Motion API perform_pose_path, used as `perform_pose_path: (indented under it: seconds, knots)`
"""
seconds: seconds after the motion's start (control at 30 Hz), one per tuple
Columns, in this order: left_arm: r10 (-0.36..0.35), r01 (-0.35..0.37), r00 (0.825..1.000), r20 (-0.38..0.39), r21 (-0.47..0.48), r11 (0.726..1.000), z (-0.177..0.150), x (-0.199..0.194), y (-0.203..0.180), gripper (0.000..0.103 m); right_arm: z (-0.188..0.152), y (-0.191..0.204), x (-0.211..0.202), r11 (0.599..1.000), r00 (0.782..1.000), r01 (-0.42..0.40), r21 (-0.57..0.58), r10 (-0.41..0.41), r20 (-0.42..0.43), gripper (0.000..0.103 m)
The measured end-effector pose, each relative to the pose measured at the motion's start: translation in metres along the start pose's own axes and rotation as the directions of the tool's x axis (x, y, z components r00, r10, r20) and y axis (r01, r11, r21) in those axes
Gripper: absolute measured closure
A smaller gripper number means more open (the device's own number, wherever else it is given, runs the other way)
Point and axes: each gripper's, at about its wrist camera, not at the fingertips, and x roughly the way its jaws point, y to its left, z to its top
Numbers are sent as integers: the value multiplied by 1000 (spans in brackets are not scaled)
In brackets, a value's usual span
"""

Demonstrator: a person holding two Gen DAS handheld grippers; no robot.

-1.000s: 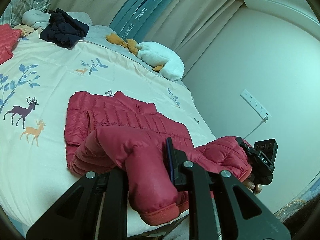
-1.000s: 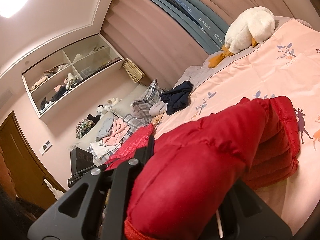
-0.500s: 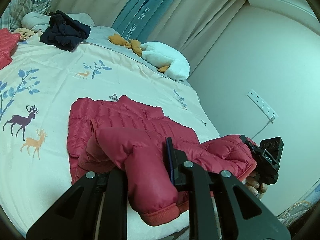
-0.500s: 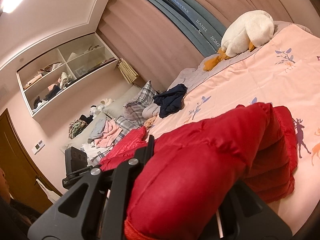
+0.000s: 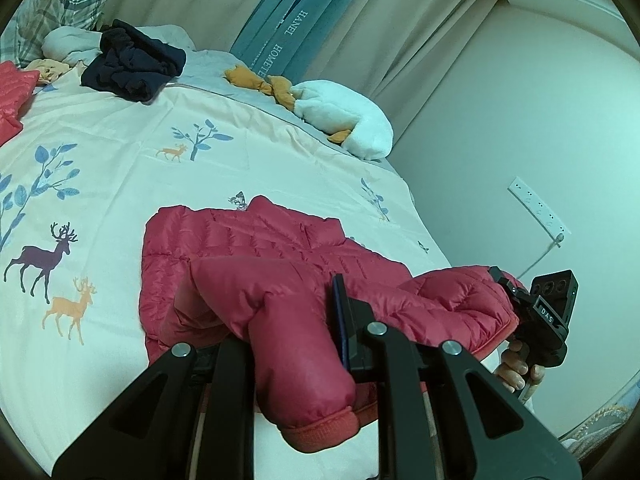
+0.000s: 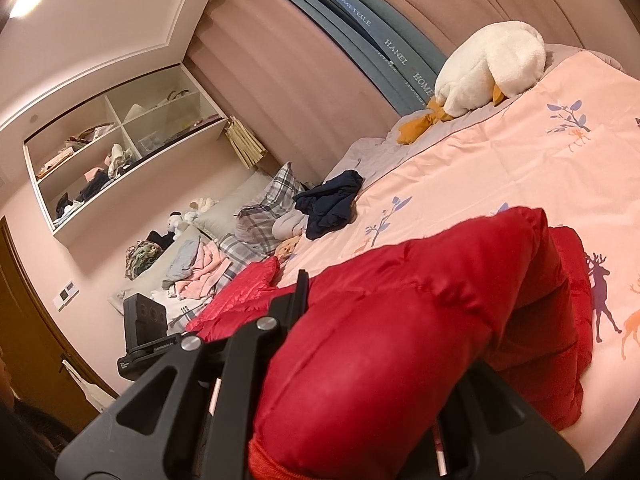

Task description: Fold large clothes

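A red puffer jacket (image 5: 256,248) lies on the deer-print bedspread (image 5: 120,168), its near part lifted and doubled over the rest. My left gripper (image 5: 292,332) is shut on a padded sleeve end with a ribbed cuff (image 5: 320,432). Further right in the left wrist view, my right gripper (image 5: 516,292) pinches the jacket's other lifted corner, and a hand (image 5: 516,368) is below it. In the right wrist view the red jacket (image 6: 400,320) bulges between the fingers of my right gripper (image 6: 384,332) and hides the right finger. The left gripper's black body (image 6: 144,332) shows at the left.
A white duck plush (image 5: 344,120) and a dark navy garment (image 5: 136,64) lie at the bed's far side. A plaid pillow (image 5: 52,12), another red garment (image 5: 12,100) and a clothes pile (image 6: 200,268) sit further off. The wall with a socket strip (image 5: 536,208) runs along the bed's right edge.
Both grippers have moved forward over the bed, carrying the lifted jacket edge further across the part that lies flat. Both grips are unchanged.
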Motion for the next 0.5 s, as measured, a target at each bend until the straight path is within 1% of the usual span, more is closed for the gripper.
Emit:
perform_pose_path:
  seconds: [0.27, 0.5]
  knots:
    - [21, -21, 1000, -18, -14, 1000, 6, 14, 9, 87, 4, -12, 12, 1000, 1000, 27, 5, -27, -5, 90]
    - [59, -59, 998, -38, -13, 998, 11, 36, 14, 87, 5, -24, 20, 998, 998, 58, 14, -58, -14, 90]
